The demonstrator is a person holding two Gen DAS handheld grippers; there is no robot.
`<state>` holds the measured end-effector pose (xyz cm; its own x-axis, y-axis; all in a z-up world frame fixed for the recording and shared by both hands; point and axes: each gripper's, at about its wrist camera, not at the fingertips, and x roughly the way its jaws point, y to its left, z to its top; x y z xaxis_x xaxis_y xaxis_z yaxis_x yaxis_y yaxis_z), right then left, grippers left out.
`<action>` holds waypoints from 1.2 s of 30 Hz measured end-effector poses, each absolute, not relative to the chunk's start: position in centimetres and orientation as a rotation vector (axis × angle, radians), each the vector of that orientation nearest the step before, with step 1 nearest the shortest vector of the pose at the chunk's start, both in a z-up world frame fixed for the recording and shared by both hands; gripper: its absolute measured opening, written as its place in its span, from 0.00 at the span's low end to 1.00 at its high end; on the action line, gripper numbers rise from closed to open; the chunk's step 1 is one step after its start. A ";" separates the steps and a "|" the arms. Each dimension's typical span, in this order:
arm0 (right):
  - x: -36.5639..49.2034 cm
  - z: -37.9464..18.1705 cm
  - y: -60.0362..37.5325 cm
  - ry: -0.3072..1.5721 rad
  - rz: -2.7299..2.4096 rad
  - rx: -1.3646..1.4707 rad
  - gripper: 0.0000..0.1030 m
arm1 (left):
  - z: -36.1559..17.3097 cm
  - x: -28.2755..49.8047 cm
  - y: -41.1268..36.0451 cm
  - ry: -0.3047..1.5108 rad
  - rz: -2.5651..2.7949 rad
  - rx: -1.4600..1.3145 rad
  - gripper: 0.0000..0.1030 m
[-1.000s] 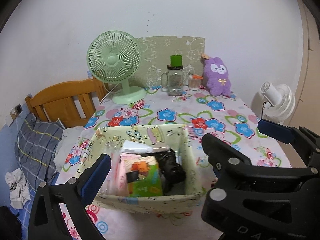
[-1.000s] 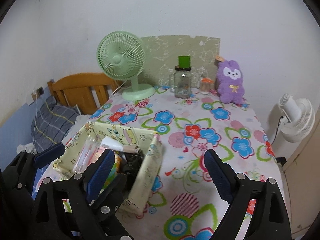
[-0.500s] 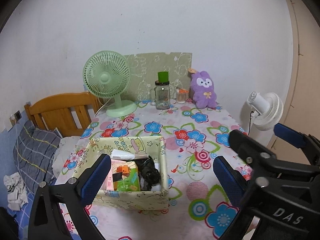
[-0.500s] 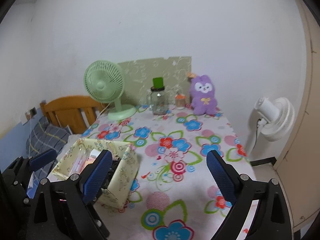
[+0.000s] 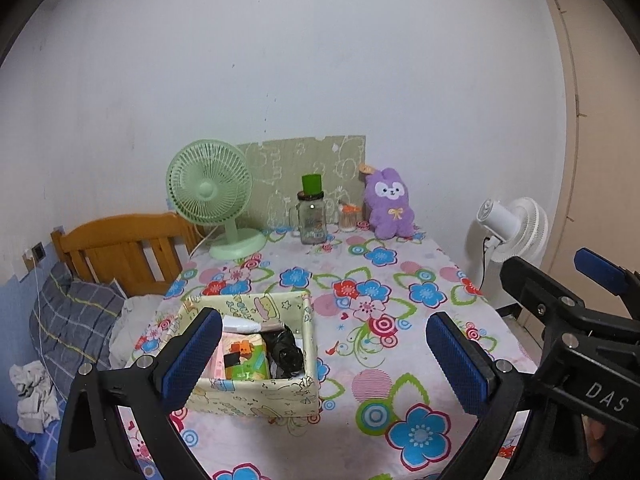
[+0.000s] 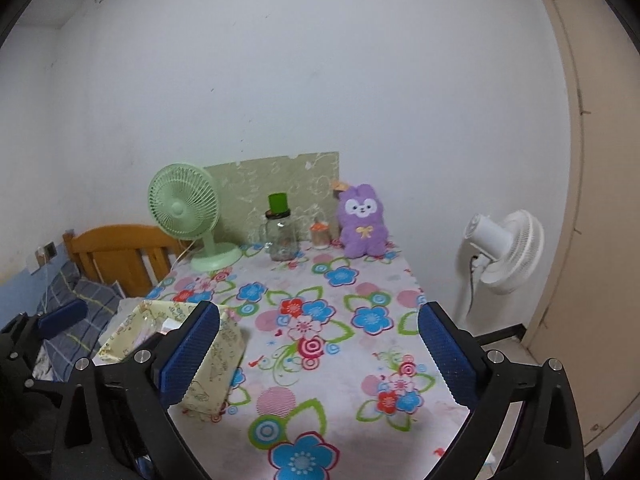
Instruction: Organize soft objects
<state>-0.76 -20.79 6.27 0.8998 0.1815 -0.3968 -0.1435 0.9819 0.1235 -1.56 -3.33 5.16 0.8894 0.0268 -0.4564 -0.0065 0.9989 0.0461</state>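
Observation:
A purple plush bunny (image 5: 390, 204) sits upright at the far right of the floral table (image 5: 400, 320), against the wall; it also shows in the right wrist view (image 6: 362, 220). A pale yellow fabric box (image 5: 256, 396) at the near left holds tissue packs, a green packet and a black bag; its side shows in the right wrist view (image 6: 216, 364). My left gripper (image 5: 324, 360) is open and empty, above the table's near end. My right gripper (image 6: 318, 354) is open and empty, to the right of the box.
A green desk fan (image 5: 212, 200), a glass jar with a green lid (image 5: 312, 220) and a small jar (image 5: 347, 218) stand along the back edge. A white floor fan (image 5: 516, 226) stands right of the table. A wooden bed headboard (image 5: 124, 248) and bedding lie left.
Both grippers have pulled back and up from the box; the table and bunny look smaller and farther. Both stay open and empty.

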 end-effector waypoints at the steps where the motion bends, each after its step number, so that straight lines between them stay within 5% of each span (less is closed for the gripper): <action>1: -1.0 6.4 -21.1 0.415 0.160 0.094 0.98 | 5.2 -1.7 -3.4 0.472 0.016 0.044 1.00; 36: -2.1 6.5 -21.5 0.408 0.130 0.125 1.00 | 5.5 -1.9 -1.7 0.464 0.029 0.010 1.00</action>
